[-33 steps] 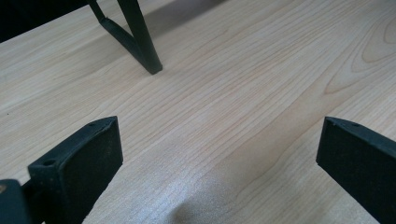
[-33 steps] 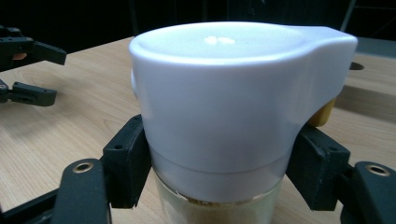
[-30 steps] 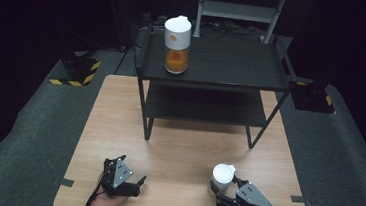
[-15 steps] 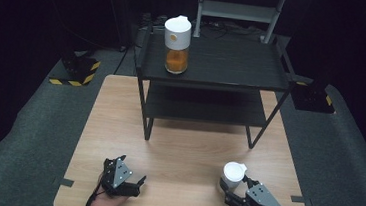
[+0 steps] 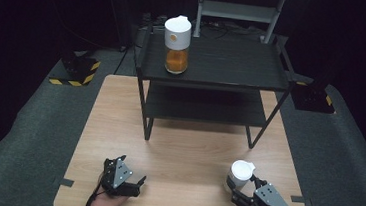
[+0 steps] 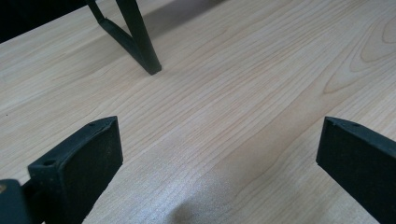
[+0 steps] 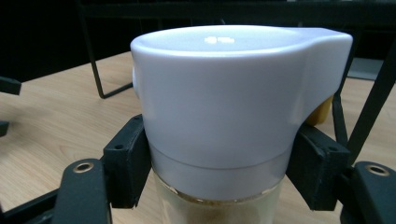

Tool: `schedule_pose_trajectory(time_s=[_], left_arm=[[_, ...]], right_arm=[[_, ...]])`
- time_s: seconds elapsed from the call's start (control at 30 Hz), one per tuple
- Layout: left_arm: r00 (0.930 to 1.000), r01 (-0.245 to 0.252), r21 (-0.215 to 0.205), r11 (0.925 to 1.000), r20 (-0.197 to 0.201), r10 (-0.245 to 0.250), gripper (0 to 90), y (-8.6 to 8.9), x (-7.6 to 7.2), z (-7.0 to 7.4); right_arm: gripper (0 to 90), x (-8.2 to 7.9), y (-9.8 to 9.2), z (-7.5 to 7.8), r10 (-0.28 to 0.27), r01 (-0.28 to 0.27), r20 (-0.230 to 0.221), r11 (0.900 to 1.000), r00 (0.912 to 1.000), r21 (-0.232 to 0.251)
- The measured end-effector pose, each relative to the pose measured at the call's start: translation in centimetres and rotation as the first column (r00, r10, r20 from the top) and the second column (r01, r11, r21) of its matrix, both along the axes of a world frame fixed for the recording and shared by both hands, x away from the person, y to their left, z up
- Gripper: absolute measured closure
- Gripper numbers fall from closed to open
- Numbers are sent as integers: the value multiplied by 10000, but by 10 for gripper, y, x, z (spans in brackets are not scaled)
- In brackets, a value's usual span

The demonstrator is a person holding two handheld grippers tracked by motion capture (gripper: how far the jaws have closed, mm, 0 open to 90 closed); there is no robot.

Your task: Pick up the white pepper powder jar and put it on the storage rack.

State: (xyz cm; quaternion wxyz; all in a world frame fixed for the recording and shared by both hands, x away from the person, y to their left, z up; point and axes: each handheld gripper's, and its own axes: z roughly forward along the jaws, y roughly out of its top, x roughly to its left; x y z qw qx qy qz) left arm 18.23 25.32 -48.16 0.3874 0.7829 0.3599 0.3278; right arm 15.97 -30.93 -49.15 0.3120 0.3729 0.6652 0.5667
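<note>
The right gripper has drifted slightly rightward with its white-lidded jar, fingers clamped below the lid, near the desk's front edge, well before the black shelf. Its own view reveals pale contents. The left gripper is unmoved, fingers wide apart, empty. On the shelf stands an orange-filled jar.

White-lidded jar upright, table's right-front.

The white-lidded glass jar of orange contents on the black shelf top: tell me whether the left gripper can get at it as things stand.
Probably yes. The left gripper stands open and empty, the jar sits near the shelf's front left edge, and bare wooden table lies between.
</note>
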Motion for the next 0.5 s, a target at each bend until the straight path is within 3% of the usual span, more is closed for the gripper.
schedule_pose_trajectory(time_s=[0.27,0.5], left_arm=[[10000,16,-14,10000,9,-16,7,1,0,0],[10000,27,-93,10000,-5,-27,7,2,0,0]], right_arm=[[303,-5,3,12,84,-91,424,9998,9991,177],[303,-2,6,21,154,-165,523,9997,9985,206]])
